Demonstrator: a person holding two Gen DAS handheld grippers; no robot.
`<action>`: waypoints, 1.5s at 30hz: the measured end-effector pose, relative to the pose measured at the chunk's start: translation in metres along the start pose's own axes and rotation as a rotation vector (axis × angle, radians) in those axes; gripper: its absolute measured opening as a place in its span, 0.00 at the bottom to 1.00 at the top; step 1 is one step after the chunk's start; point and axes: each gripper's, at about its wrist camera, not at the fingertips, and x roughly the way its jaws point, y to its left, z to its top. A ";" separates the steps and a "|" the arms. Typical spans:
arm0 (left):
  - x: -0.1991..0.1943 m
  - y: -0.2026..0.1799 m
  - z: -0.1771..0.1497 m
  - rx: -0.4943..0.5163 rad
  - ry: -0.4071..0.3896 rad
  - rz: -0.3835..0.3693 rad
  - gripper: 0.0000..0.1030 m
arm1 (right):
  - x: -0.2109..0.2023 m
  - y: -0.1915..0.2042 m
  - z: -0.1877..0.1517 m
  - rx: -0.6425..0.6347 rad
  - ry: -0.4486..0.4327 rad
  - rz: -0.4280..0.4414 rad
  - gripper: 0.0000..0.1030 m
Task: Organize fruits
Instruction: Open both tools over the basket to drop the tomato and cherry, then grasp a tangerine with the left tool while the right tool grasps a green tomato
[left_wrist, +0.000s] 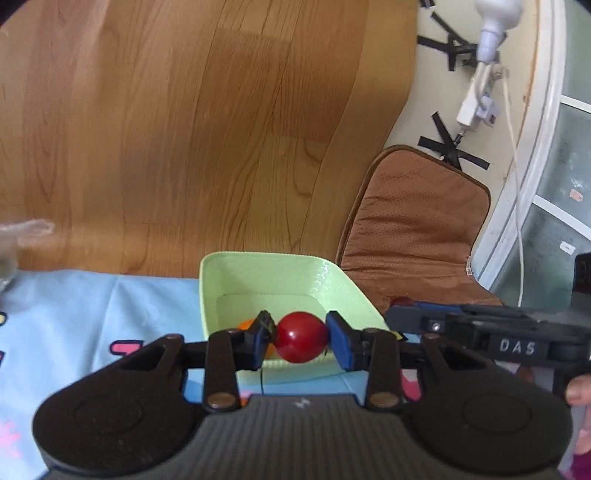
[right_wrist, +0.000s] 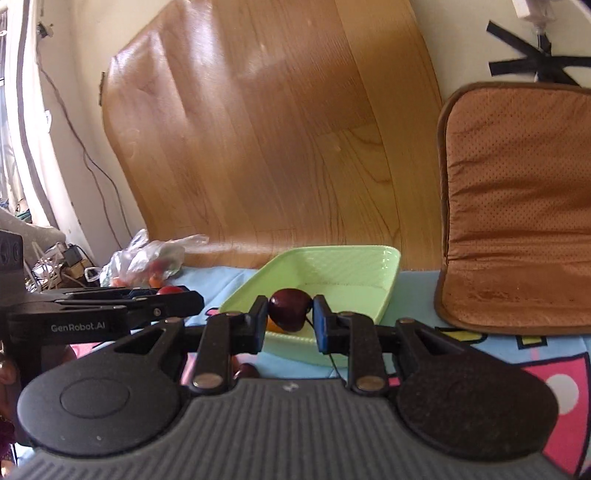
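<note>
Your left gripper (left_wrist: 300, 338) pinches a bright red fruit (left_wrist: 301, 336) at its sides, lifted just short of the green tray's (left_wrist: 258, 273) near rim, likely ready to drop it in; your right gripper (right_wrist: 290, 311) clamps a darker red fruit (right_wrist: 289, 308) the same way over that rim; an orange fruit (left_wrist: 245, 325) already lies inside; the plastic bag (right_wrist: 151, 258) of remaining fruit sits left of the tray.

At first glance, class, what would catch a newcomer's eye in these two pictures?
A shiny red fruit sits pinched in the left claw, right at the centre. The right claw grips a darker red fruit the same way. Behind both lies a pale green tray on the blue cloth.
</note>
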 end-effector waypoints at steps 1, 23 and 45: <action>0.018 0.006 0.007 -0.018 0.036 -0.012 0.33 | 0.012 -0.004 0.002 0.005 0.017 -0.008 0.28; -0.063 -0.066 -0.074 0.073 0.065 -0.148 0.44 | -0.096 -0.007 -0.080 -0.074 0.065 -0.041 0.38; -0.072 -0.097 -0.118 0.227 0.010 0.027 0.34 | -0.059 0.016 -0.074 -0.174 0.092 0.041 0.28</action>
